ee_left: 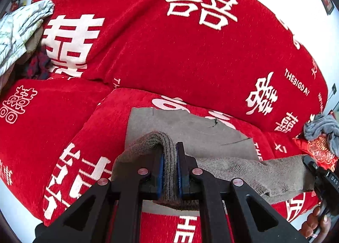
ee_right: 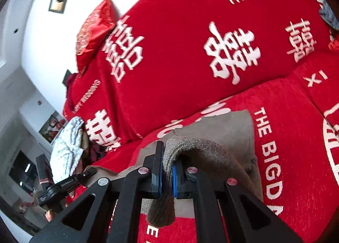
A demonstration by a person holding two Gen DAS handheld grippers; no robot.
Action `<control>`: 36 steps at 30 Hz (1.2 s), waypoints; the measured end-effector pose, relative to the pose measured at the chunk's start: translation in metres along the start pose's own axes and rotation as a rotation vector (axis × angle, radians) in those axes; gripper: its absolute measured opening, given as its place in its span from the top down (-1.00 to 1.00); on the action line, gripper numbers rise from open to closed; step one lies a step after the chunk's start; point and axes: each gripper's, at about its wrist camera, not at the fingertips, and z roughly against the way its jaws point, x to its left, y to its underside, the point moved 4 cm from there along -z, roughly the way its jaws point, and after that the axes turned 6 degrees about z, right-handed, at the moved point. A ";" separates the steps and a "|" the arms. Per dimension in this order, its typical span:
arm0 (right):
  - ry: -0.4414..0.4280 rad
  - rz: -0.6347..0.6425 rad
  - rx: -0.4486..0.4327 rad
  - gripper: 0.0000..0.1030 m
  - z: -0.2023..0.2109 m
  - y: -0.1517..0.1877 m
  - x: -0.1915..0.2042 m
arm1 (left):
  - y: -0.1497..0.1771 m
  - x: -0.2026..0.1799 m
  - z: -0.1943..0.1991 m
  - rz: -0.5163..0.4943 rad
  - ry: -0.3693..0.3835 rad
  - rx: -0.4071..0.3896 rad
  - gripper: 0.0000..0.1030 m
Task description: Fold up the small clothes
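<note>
A grey-brown knitted garment (ee_left: 190,128) lies partly flat on the red sofa seat (ee_left: 63,115), its near edge lifted off the cushion. My left gripper (ee_left: 170,152) is shut on a ribbed fold of that edge, which bulges over the left finger. The right gripper (ee_left: 315,171) shows at the right rim, clamped on the other end of the same stretched edge. In the right wrist view my right gripper (ee_right: 168,158) is shut on a thick ribbed fold of the garment (ee_right: 222,128). The left gripper (ee_right: 84,176) appears low on the left, held by a hand.
The sofa back (ee_left: 159,52) is red with white characters. A pile with a white patterned cloth (ee_left: 19,31) sits at the left end of the seat. A grey cloth (ee_left: 322,128) rests on a red embroidered cushion (ee_left: 320,154) at the right. Another red cushion (ee_right: 93,29) leans on the backrest.
</note>
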 end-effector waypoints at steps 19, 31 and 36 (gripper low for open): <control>0.096 -0.065 0.103 0.86 -0.076 -0.009 -0.050 | -0.010 -0.005 -0.076 -0.020 -0.081 0.096 0.78; 0.175 -0.021 0.176 0.86 -0.111 -0.014 -0.063 | -0.013 -0.017 -0.115 -0.037 -0.157 0.140 0.78; 0.184 -0.041 0.195 0.86 -0.121 -0.015 -0.074 | -0.021 -0.018 -0.128 -0.036 -0.171 0.161 0.78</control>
